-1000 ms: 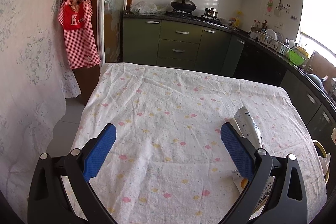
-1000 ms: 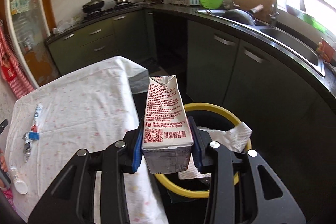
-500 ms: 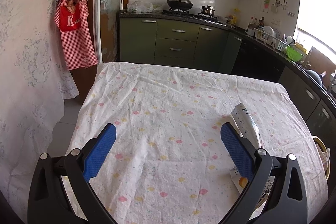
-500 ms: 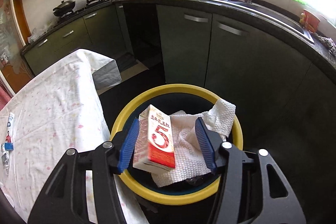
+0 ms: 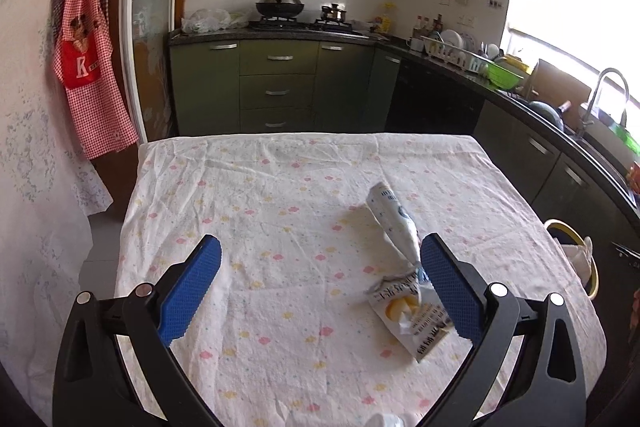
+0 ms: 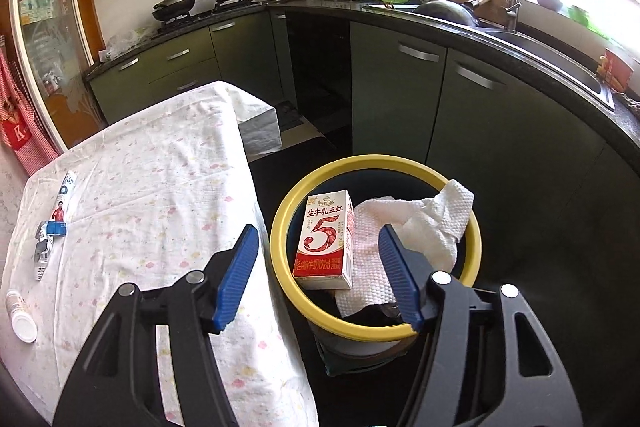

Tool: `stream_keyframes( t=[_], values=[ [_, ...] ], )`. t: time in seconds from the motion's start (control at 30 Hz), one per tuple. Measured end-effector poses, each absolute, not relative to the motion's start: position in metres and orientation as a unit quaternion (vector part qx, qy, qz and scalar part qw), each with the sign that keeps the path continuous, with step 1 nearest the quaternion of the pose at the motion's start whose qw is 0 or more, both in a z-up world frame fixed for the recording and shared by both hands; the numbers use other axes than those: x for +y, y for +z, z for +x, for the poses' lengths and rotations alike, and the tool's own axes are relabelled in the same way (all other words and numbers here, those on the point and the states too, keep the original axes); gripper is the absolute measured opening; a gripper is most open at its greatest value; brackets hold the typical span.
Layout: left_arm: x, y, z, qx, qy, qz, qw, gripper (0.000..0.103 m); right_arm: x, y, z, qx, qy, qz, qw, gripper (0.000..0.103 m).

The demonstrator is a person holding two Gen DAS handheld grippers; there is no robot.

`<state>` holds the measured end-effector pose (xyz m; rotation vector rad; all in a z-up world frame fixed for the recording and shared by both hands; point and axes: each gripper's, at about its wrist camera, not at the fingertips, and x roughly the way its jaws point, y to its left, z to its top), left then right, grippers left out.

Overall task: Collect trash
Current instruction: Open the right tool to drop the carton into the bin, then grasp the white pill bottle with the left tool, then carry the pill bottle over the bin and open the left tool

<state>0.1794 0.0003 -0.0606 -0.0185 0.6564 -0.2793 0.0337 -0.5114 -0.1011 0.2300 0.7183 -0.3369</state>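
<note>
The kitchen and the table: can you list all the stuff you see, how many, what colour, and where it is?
milk carton: one, red and white, lying in the bin on the paper towel.
paper towel: one, white, draped over the bin's far rim.
trash bin: one, yellow rim, dark inside, on the floor beside the table.
crumpled wrappers: a few, white and blue, on the tablecloth.
small bottle: one, white, near table edge.
tablecloth: one, white with pink and yellow spots.
apron: one, red checked, hanging left.
wok: one, black, on the stove.
left gripper: blue pads, open, over the table.
right gripper: blue pads, just opened, above the bin.
</note>
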Motion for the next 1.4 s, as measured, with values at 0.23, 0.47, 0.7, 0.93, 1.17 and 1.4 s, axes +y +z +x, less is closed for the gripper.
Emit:
stream_keyframes(
  t=[0.23, 0.47, 0.7, 0.93, 1.17, 1.4],
  values=[
    [-0.020, -0.065, 0.118, 0.363, -0.214, -0.026, 0.906, 0.098, -0.499, -0.104, 0.032, 0.343, -0.127, 0.124, 0.922, 0.060],
    [-0.046, -0.086, 0.078, 0.378, -0.285, 0.053, 0.879, 0.098, -0.487, -0.103, 0.029, 0.343, -0.100, 0.119, 0.926, 0.061],
    [-0.046, -0.111, 0.084, 0.407, -0.288, 0.068, 0.864, 0.098, -0.480, -0.103, 0.021, 0.342, -0.094, 0.123, 0.927, 0.063],
    [-0.047, -0.123, 0.085, 0.414, -0.277, 0.089, 0.863, 0.098, -0.475, -0.103, 0.023, 0.345, -0.085, 0.120, 0.927, 0.063],
    [-0.052, -0.126, 0.080, 0.416, -0.273, 0.112, 0.860, 0.095, -0.471, -0.106, 0.025, 0.348, -0.079, 0.120, 0.926, 0.063],
    [-0.053, -0.133, 0.081, 0.424, -0.273, 0.126, 0.854, 0.084, -0.471, -0.106, 0.025, 0.347, -0.079, 0.121, 0.927, 0.063]
  ],
)
